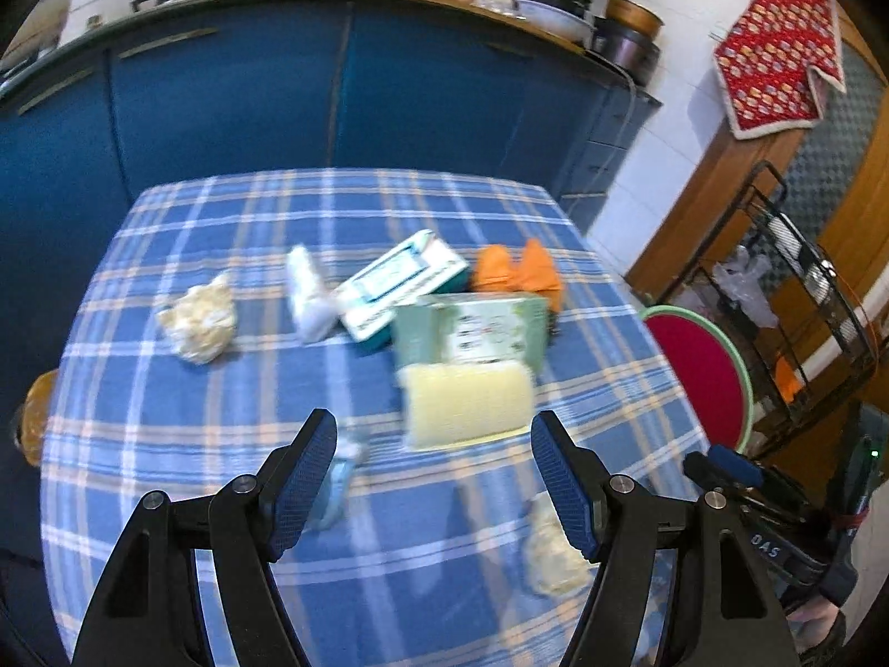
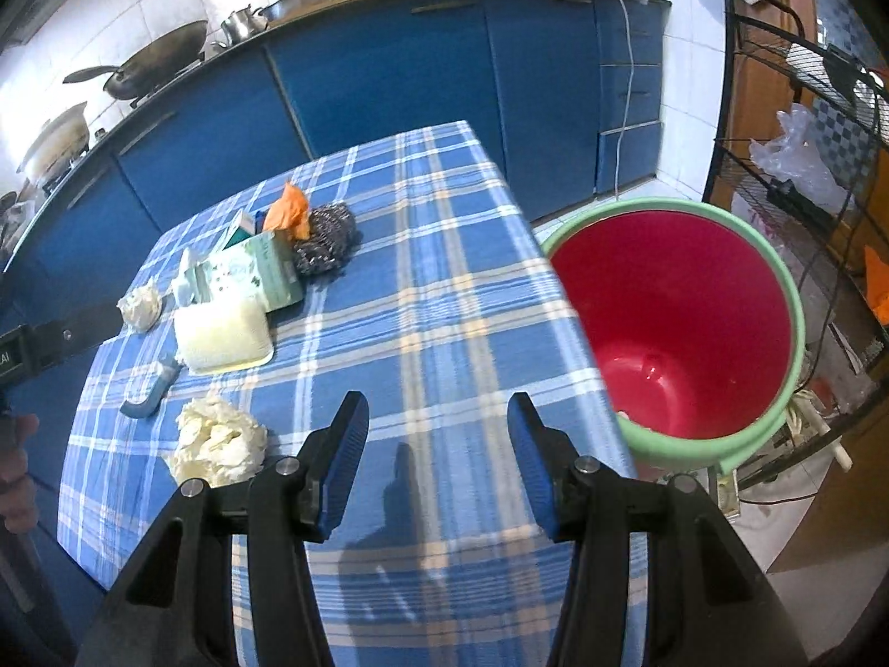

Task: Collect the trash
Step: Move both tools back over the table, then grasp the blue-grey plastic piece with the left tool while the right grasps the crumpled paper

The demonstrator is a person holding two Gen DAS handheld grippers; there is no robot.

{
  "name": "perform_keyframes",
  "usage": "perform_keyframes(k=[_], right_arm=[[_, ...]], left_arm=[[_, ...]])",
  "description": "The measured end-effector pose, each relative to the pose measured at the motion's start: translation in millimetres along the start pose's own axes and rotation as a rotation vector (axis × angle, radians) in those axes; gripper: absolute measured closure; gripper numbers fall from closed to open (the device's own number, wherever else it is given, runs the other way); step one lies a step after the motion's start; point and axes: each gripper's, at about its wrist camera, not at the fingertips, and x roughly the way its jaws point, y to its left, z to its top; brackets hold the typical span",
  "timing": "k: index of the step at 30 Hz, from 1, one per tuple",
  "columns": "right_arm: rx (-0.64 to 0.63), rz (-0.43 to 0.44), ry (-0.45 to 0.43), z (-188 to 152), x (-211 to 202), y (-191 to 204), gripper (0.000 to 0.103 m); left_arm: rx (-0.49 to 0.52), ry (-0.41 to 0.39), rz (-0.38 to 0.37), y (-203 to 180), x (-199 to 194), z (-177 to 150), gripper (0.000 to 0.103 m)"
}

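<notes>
We held the left hand-held gripper [image 1: 433, 478] and the right hand-held gripper [image 2: 438, 464] wide and empty above the counter [image 2: 444, 305]. A crumpled paper ball [image 2: 219, 439] lay just left of the right one; the red bin [image 2: 675, 328] stood beside the counter's right edge.

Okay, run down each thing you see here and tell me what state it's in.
Left tongs: open, empty.
Right tongs: open, empty.
Red bin: upright beside table, nearly empty.
Near paper wad: crumpled, on cloth.
Far paper wad: crumpled.
Green carton: lying down.
Orange wrapper: crumpled.
</notes>
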Motion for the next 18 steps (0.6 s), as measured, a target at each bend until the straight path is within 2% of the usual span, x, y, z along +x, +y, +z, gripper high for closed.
perform_keyframes(k=[10,18], right_arm=[[-0.007,0.017,0.036,-10.1,13.6,13.7,0.049],[-0.018,0.022,0.048,-13.2,15.8,21.4,0.049]], left_arm=[[-0.043,0.05,0.094,38.5,19.2,-17.5,0.029],[-0.013,0.072,0.098,40.8,34.4,-29.1,0.029]])
